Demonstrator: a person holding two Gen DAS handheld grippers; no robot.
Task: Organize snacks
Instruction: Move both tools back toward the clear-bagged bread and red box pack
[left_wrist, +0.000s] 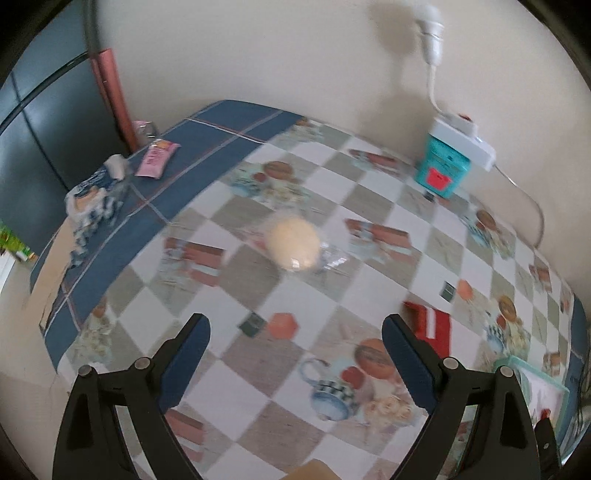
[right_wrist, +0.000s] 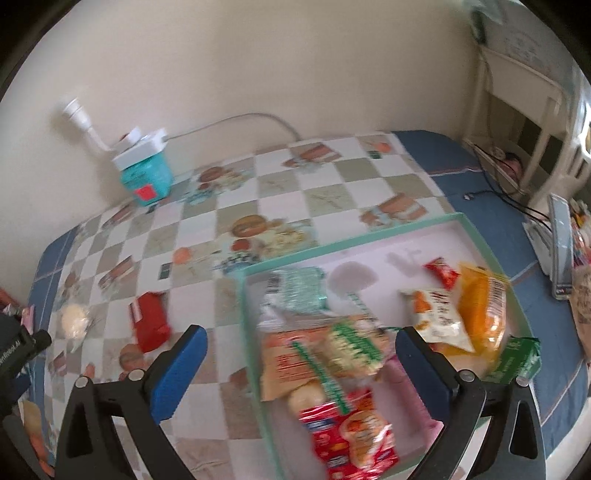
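A pale round bun in clear wrap (left_wrist: 293, 242) lies mid-table, ahead of my open, empty left gripper (left_wrist: 295, 354); it also shows in the right wrist view (right_wrist: 74, 320). A red snack pack (left_wrist: 432, 326) (right_wrist: 149, 321) lies right of it. A teal-rimmed white tray (right_wrist: 369, 236) holds several snack packets, among them an orange bag (right_wrist: 480, 306) and a red packet (right_wrist: 351, 432). My right gripper (right_wrist: 301, 365) is open and empty above the tray's near left part.
A teal box (left_wrist: 441, 166) (right_wrist: 146, 177) with a white power strip on it stands by the wall. A pink packet (left_wrist: 155, 158) and a blue-white bag (left_wrist: 92, 199) lie at the table's far left. Cables run along the right edge (right_wrist: 491, 192).
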